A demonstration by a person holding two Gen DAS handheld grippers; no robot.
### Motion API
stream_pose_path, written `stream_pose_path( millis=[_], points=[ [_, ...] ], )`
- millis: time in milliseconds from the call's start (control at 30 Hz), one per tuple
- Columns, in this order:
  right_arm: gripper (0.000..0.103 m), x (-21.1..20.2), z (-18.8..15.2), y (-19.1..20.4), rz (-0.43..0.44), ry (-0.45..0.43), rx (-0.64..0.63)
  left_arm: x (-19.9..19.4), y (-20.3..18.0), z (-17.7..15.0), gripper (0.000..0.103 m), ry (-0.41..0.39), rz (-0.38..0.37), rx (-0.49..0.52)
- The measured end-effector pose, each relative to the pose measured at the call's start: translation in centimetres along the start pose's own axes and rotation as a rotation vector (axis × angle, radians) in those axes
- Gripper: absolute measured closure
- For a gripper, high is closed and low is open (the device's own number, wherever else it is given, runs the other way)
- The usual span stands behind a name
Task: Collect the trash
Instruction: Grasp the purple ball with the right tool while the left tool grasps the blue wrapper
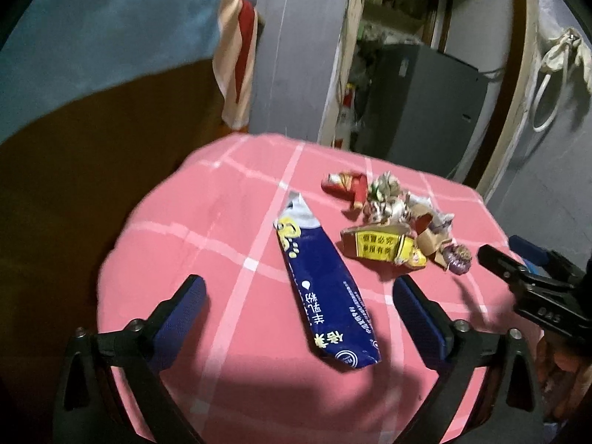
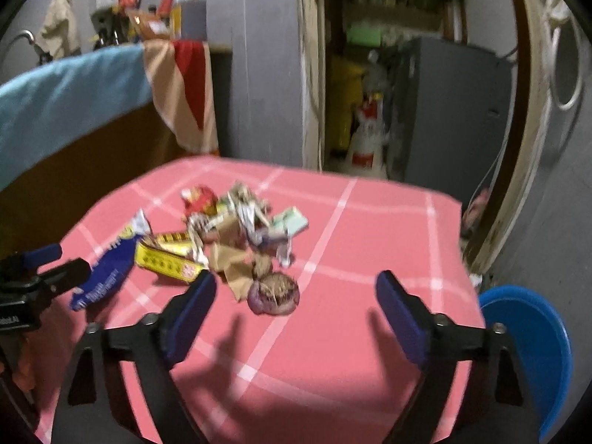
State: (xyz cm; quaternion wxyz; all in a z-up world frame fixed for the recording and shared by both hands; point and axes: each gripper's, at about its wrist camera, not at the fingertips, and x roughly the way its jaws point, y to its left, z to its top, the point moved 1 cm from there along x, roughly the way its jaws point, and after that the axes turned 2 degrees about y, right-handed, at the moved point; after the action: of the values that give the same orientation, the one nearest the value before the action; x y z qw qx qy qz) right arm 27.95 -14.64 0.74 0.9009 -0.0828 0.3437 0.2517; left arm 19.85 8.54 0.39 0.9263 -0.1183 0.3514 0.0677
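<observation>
A pink checked table [image 1: 229, 199] carries a blue wrapper [image 1: 325, 296] beside crumpled trash [image 1: 399, 229].

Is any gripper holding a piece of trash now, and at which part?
Nothing is held. The left gripper stands open around the blue wrapper without touching it, and the right gripper is open near the purple wrapper.

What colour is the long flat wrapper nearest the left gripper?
Dark blue with yellow and white print; the long wrapper shows best in the left wrist view.

Cluttered home: checked tablecloth [image 1: 229, 222] (hanging laundry [image 1: 111, 33])
</observation>
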Motion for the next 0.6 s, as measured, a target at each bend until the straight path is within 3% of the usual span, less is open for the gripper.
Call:
stream_pose_path(
  millis=[133,300,367,467,600],
  points=[
    [0.033,1.9,0.0,0.1,0.021,0.074,-0.007,1.4,-0.1,0.1,0.027,0.084,-0.037,0.001],
    [0.044,3.5,-0.1,0.4,0.042,0.137,-0.04,2.1,-0.7,0.3,0.03,0.124,-0.042,0.023],
    [0.046,3.9,-0.1,0.5,0.053,0.156,-0.052,2.3,-0.9,0.4,0.035,0.141,-0.038,0.028],
    [0.061,4.0,0.0,0.6,0.066,0.156,-0.054,2.5,-1.3,0.4,0.042,0.16,-0.025,0.048],
    [0.071,3.8,-0.1,0.6,0.079,0.152,-0.05,2.8,-1.7,0.6,0.066,0.171,-0.022,0.059]
  ],
)
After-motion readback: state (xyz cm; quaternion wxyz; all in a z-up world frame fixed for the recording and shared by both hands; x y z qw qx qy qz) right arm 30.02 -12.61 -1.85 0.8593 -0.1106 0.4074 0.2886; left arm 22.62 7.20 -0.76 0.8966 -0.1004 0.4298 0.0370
